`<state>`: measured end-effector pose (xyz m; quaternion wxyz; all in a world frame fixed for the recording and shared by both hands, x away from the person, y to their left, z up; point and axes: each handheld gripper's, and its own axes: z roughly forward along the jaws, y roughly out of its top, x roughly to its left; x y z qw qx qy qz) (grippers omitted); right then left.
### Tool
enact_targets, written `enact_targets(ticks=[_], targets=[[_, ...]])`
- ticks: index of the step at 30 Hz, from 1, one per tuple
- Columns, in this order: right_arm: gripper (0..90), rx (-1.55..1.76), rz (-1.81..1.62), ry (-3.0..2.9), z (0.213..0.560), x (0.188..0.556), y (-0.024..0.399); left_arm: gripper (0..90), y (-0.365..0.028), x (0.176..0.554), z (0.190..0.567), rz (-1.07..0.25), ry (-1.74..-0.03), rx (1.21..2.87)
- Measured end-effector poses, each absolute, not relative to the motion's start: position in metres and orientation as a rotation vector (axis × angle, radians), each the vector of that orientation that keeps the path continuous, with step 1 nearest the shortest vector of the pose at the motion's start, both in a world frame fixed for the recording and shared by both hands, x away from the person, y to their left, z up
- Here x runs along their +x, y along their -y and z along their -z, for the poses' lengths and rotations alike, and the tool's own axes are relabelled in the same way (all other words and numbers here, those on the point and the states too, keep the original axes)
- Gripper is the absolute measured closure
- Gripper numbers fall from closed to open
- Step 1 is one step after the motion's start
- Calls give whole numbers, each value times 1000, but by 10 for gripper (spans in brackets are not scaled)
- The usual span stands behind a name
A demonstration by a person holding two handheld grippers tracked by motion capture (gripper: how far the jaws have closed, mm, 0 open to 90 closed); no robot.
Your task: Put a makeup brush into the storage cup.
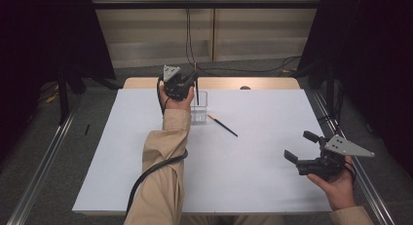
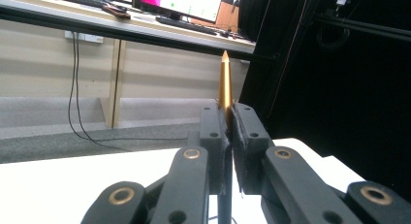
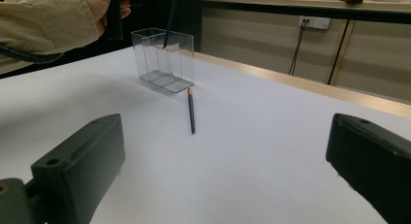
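Two pencils: I keep the left hand-held gripper (image 1: 194, 79) clamped on one pencil (image 1: 197, 91), lowering it vertically into the holder (image 1: 199, 108); right hand-held gripper (image 1: 302, 146) wide.

On the white-topped desk (image 1: 253, 176) a clear plastic box with compartments (image 1: 199, 108) stands toward the far edge, with a dark pencil (image 1: 222, 125) lying just beside it on its right and nearer side, while a second upright pencil (image 1: 197, 88) reaches down into the box.
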<state>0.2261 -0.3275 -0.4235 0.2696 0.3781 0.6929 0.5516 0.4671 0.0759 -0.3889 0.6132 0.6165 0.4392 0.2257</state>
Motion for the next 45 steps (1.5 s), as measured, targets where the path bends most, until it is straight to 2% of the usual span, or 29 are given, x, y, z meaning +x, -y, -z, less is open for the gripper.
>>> enact_targets(ticks=[45], targets=[[0,1005,-1486,-1881,423,226,324,839,-75,454,408,-499,-1017,1450]])
